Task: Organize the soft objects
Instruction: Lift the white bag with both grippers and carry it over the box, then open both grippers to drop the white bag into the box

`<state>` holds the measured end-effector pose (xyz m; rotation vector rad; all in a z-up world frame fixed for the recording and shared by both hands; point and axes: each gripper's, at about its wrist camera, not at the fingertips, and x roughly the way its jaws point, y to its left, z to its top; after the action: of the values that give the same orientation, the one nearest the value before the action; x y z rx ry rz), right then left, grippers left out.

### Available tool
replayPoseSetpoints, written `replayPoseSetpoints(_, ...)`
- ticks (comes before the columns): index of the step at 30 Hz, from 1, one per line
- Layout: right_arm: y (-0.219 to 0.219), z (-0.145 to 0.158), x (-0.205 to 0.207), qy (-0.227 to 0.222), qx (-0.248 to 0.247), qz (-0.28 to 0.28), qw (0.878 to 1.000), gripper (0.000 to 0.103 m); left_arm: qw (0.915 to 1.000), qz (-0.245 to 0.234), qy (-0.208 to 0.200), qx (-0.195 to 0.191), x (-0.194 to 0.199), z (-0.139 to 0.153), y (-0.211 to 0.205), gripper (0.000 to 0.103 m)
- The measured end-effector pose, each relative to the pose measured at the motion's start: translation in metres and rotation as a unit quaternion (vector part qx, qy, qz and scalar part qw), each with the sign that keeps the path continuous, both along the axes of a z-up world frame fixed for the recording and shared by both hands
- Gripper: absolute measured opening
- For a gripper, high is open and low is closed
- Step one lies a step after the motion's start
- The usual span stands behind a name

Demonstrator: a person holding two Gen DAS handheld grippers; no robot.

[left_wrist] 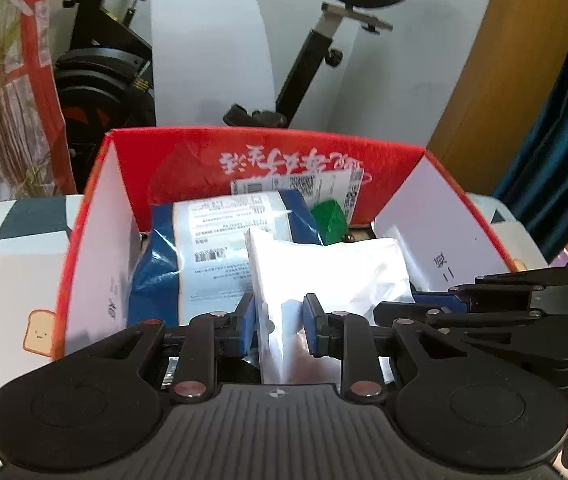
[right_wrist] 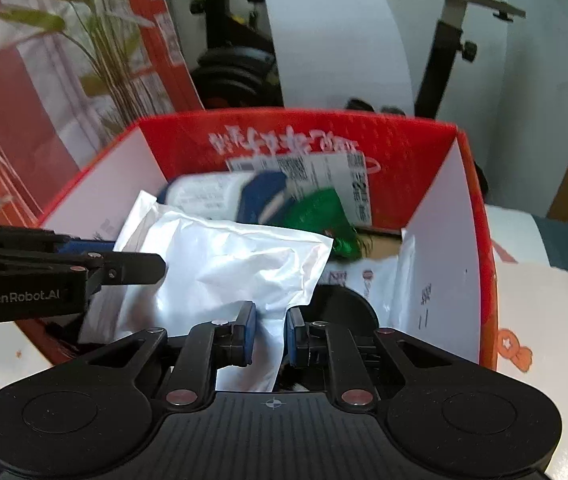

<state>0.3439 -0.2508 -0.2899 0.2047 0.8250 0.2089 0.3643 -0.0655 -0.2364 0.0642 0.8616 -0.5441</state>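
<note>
A crumpled white plastic pouch hangs over the open red cardboard box. My left gripper is shut on the pouch's near edge, and the blue pads pinch the film. My right gripper is shut on another part of the same pouch. In each wrist view the other gripper shows from the side, the right gripper and the left gripper. Inside the box lie a blue-and-white mailer bag and a green packet.
An exercise bike and a curved white sheet stand behind the box. A plant and a red-and-white carton are at the left. A patterned white cloth lies under the box.
</note>
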Motion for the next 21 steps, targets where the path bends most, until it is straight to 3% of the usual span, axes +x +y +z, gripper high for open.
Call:
replayPoseSetpoints(6, 0.000, -0.008, 0.008, 0.037, -0.009, -0.012, 0.999, 0.015, 0.9991, -0.016, 0.011, 0.037, 0.001, -0.006, -0.013, 0.028)
replayPoseSetpoints(15, 0.000, -0.010, 0.010, 0.052, -0.020, -0.010, 0.998, 0.018, 0.9979, -0.017, 0.026, 0.058, 0.004, -0.016, -0.018, 0.029)
replayPoseSetpoints(21, 0.002, -0.004, 0.005, 0.038, -0.040, -0.014, 0.998, 0.024, 0.9971, -0.015, 0.011, 0.074, -0.001, -0.010, -0.017, 0.039)
